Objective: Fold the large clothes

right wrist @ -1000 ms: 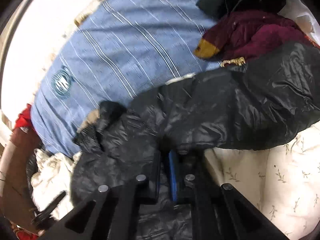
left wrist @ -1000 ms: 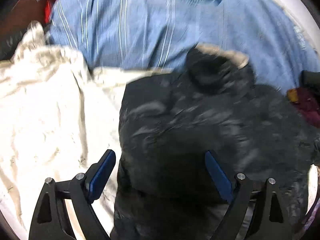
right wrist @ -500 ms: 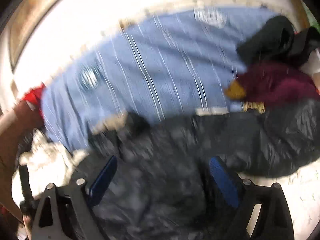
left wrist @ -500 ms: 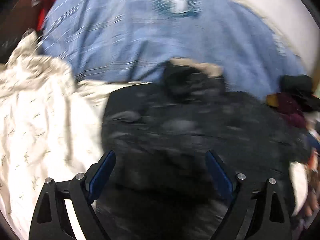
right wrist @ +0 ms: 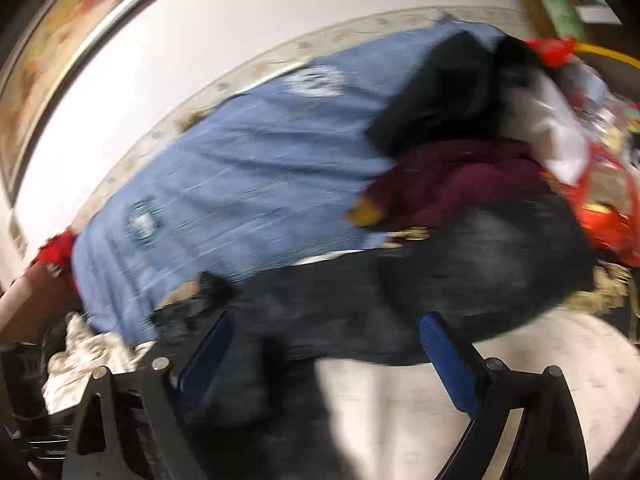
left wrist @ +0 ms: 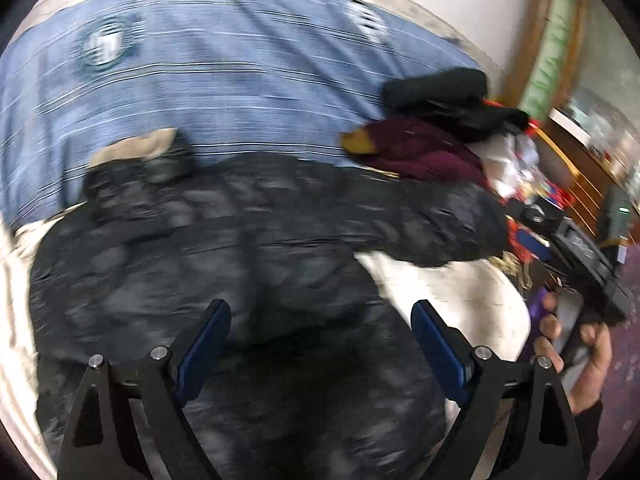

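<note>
A black puffer jacket (left wrist: pixel 248 264) lies spread on the bed over a cream floral sheet (left wrist: pixel 452 304); it also shows in the right wrist view (right wrist: pixel 420 292), with one sleeve reaching right. Its collar with a tan lining (left wrist: pixel 136 148) points toward the blue striped blanket (left wrist: pixel 240 64). My left gripper (left wrist: pixel 320 340) is open and empty, above the jacket's lower part. My right gripper (right wrist: pixel 326 356) is open and empty, above the jacket's edge and the sheet (right wrist: pixel 440 412). Both views are blurred by motion.
A maroon garment (left wrist: pixel 424 148) and a black garment (left wrist: pixel 440 92) lie at the right on the blanket; both show in the right wrist view (right wrist: pixel 460 176). Red and white clutter (right wrist: pixel 600 208) sits far right. The right hand holding its gripper handle (left wrist: pixel 580 280) shows at the right.
My right gripper has let go of the jacket and opened. Both grippers have pulled back and up, so more of the bed and the wall shows. The left stayed open.
</note>
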Tool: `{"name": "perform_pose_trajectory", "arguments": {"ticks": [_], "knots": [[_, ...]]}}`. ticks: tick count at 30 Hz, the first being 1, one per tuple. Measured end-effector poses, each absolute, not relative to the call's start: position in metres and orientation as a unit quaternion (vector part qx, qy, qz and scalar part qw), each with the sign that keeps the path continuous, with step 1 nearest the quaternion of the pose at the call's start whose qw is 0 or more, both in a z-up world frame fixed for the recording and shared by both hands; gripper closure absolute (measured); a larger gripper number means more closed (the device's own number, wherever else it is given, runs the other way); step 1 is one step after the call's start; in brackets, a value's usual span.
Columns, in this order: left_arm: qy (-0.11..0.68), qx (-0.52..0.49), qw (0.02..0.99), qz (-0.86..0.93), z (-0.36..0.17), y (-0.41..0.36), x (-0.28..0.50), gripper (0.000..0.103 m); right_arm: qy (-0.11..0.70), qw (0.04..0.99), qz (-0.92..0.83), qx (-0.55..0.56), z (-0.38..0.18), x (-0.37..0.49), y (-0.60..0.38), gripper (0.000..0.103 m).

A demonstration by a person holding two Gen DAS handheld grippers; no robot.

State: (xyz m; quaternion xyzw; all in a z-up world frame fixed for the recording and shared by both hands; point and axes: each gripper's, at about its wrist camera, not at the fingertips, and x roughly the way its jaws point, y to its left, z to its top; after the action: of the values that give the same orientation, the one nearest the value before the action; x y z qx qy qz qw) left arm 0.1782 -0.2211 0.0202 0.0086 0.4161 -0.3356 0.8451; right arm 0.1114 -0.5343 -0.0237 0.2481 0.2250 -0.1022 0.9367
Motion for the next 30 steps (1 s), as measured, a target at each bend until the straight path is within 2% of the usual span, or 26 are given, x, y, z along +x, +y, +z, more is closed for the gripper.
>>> {"name": "perform_pose_trajectory", "arguments": {"ticks": [6, 13, 17, 18, 19, 20, 22, 28, 30], "knots": [[0.452, 0.005, 0.822, -0.345, -0.007, -0.277, 0.18, 0.012, 0.259, 0.877, -0.178, 0.364, -0.077, 0.096, -0.655, 0.008], [0.483, 0.001, 0.797, -0.362, -0.035, -0.315, 0.189, 0.012, 0.263, 0.833, -0.207, 0.44, -0.111, 0.101, -0.721, 0.012], [0.489, 0.004, 0.79, -0.369, -0.041, -0.319, 0.186, 0.012, 0.26, 0.812, -0.174, 0.493, -0.14, 0.115, -0.748, 0.028], [0.489, 0.006, 0.79, -0.369, -0.042, -0.318, 0.185, 0.012, 0.259, 0.81, -0.175, 0.496, -0.145, 0.119, -0.752, 0.038], [0.488, 0.007, 0.791, -0.368, -0.041, -0.315, 0.184, 0.012, 0.249, 0.81, -0.167, 0.504, -0.148, 0.119, -0.754, 0.066], [0.488, 0.007, 0.793, -0.366, -0.04, -0.311, 0.183, 0.012, 0.246, 0.81, -0.165, 0.506, -0.147, 0.118, -0.753, 0.078], [0.488, 0.004, 0.795, -0.362, -0.04, -0.305, 0.182, 0.012, 0.232, 0.825, -0.182, 0.483, -0.132, 0.11, -0.744, 0.093], [0.479, -0.027, 0.805, -0.349, -0.021, -0.267, 0.182, 0.012, 0.18, 0.901, -0.181, 0.35, -0.041, 0.1, -0.679, 0.097], [0.472, -0.038, 0.815, -0.334, -0.012, -0.249, 0.184, 0.012, 0.165, 0.934, -0.161, 0.274, 0.003, 0.101, -0.629, 0.097]]}}
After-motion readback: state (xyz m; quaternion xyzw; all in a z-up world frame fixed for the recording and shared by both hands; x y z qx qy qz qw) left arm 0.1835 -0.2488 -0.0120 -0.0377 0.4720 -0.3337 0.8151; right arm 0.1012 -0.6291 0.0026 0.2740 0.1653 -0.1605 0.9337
